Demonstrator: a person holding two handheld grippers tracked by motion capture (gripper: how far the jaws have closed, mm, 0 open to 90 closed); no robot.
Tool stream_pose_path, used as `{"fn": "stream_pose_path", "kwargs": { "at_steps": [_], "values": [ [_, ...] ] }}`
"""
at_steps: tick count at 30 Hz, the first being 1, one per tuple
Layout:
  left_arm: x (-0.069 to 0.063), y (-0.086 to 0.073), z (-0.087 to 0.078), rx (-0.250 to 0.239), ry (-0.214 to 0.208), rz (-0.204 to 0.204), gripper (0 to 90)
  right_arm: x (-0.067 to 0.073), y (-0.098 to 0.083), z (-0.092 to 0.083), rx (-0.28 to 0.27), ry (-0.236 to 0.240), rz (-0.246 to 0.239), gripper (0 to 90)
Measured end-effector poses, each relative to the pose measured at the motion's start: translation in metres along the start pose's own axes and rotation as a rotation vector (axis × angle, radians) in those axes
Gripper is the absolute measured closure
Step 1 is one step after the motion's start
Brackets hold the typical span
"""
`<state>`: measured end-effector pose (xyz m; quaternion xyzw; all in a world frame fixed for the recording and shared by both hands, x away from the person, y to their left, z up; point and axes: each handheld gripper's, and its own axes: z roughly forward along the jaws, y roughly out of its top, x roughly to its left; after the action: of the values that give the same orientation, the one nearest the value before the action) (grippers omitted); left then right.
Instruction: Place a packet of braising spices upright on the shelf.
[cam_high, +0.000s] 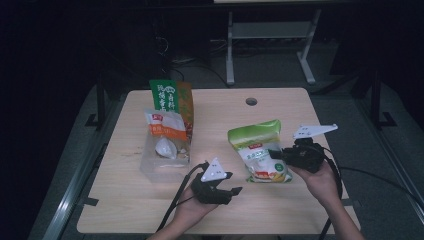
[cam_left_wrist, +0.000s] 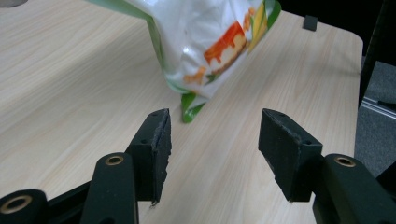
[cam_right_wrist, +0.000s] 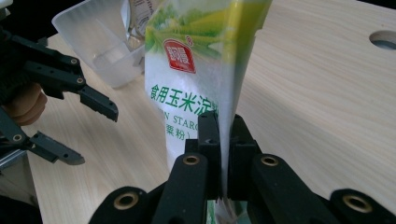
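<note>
A green and white starch bag (cam_high: 259, 152) is lifted off the wooden table (cam_high: 280, 107), pinched at its right edge by my right gripper (cam_high: 280, 154). In the right gripper view the bag (cam_right_wrist: 196, 70) hangs between the two jaws of that gripper (cam_right_wrist: 223, 140), which are shut on its side seam. My left gripper (cam_high: 232, 183) sits near the table's front, left of the bag, open with nothing between its jaws. The left gripper view shows the open left gripper (cam_left_wrist: 215, 140) facing the bag's lower corner (cam_left_wrist: 205, 46), a short way off it.
A clear plastic bin (cam_high: 162, 160) stands at the table's left with several food packets in and behind it, among them a tall green and orange packet (cam_high: 172, 97). A round cable hole (cam_high: 251, 101) lies at the back. Front edge is close to both hands.
</note>
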<state>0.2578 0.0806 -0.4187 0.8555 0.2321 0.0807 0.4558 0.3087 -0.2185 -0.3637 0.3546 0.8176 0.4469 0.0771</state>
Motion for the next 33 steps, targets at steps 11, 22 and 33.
{"fn": "stream_pose_path", "kwargs": {
  "at_steps": [11, 22, 33],
  "values": [
    [0.000, -0.020, -0.018, -0.006, 0.005, -0.024, 41.6, 0.014, 0.027, 0.021, 0.017, 0.041, -0.034, 87.2],
    [0.000, -0.033, -0.029, 0.001, -0.004, -0.021, 40.4, 0.033, 0.058, 0.038, 0.015, 0.092, -0.061, 87.4],
    [-0.001, -0.043, -0.040, -0.001, 0.006, -0.010, 39.5, 0.050, 0.085, 0.051, -0.001, 0.142, -0.080, 87.4]
  ]
}}
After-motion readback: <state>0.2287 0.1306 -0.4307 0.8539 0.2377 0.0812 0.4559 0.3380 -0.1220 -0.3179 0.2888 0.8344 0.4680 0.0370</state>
